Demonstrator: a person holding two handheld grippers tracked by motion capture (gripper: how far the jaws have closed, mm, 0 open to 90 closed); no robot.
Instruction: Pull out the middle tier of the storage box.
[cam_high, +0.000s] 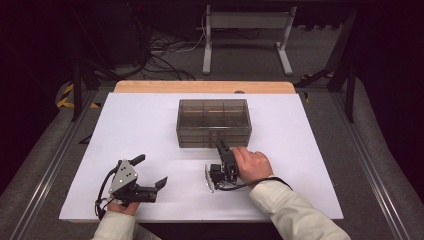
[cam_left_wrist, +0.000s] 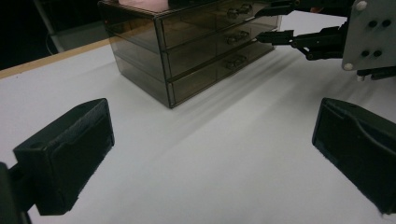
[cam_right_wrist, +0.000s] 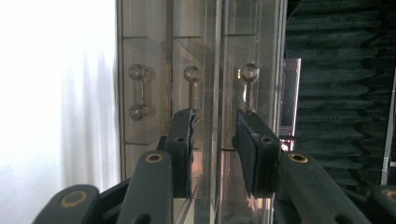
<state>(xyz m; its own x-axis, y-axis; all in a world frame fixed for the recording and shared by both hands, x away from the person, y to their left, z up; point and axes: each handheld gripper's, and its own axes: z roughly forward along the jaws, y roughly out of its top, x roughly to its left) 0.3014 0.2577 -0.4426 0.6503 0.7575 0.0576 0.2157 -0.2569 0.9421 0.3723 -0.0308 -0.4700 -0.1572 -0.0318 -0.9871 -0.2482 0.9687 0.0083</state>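
Note:
A smoked see-through drawer box (cam_high: 213, 122) with three stacked drawers stands mid-table. My right gripper (cam_high: 220, 144) points at its front face, right of centre. In the right gripper view, which is rolled sideways, the right gripper (cam_right_wrist: 215, 128) is open by a narrow gap. One fingertip (cam_right_wrist: 183, 135) overlaps the middle handle (cam_right_wrist: 192, 88) and the other overlaps the neighbouring handle (cam_right_wrist: 248, 86); nothing is gripped. My left gripper (cam_high: 150, 171) rests near the front left, open wide and empty. The left gripper (cam_left_wrist: 210, 154) faces the drawer box (cam_left_wrist: 187, 51), with the right gripper (cam_left_wrist: 273, 22) at the handles.
The white tabletop (cam_high: 140, 125) has a wooden strip (cam_high: 205, 87) along its far edge. A white metal stand (cam_high: 247, 35) and cables lie on the floor beyond. A cable (cam_high: 235, 186) trails from the right gripper.

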